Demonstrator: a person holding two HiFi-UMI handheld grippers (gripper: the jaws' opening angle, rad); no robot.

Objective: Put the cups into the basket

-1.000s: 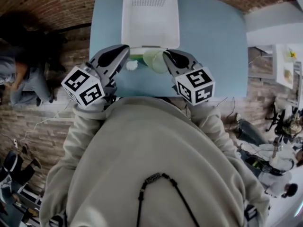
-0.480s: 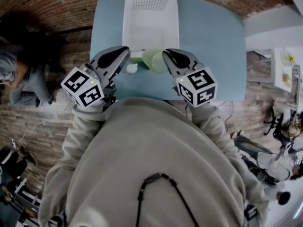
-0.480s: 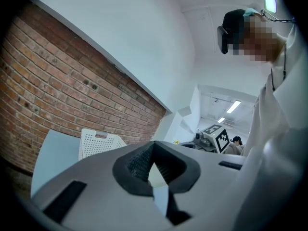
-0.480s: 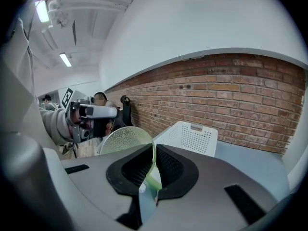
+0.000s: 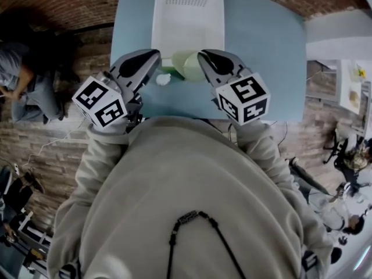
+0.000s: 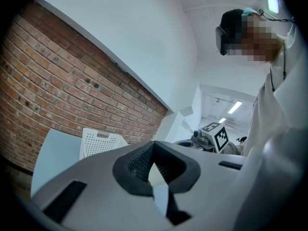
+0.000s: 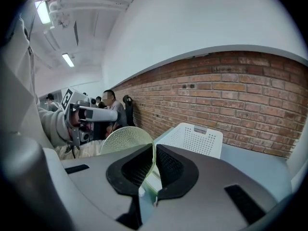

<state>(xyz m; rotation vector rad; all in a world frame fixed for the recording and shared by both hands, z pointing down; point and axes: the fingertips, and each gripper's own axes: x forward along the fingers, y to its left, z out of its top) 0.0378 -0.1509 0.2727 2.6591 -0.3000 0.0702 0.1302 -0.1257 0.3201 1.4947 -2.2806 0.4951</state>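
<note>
Jaws on my right gripper (image 7: 154, 147) are almost together. Their black ribbed pads (image 7: 137, 166) clamp the thin wall of a pale green translucent plastic cup (image 7: 126, 137). Its rounded body sticks out to the left of the pads in the right gripper view.

From the head view, the cup (image 5: 187, 64) hangs off the surface. It sits at the near rim of the white perforated plastic basket (image 5: 189, 16), partly overlapping that rim, with my right gripper (image 5: 203, 57) on its right side. The basket stands upright on the far half of the light blue surface (image 5: 261, 51). I see nothing inside it.

My left gripper (image 6: 153, 146) has its pad tips meeting, with nothing between them. It hovers over the near part of the surface, to the left of the cup and apart from it (image 5: 152, 56).

Between the two grippers, a small white lump (image 5: 163, 79) lies on the surface just in front of the basket. I cannot tell what it is.

A red brick wall (image 7: 231, 100) stands behind the surface and the basket (image 7: 195, 138).
</note>
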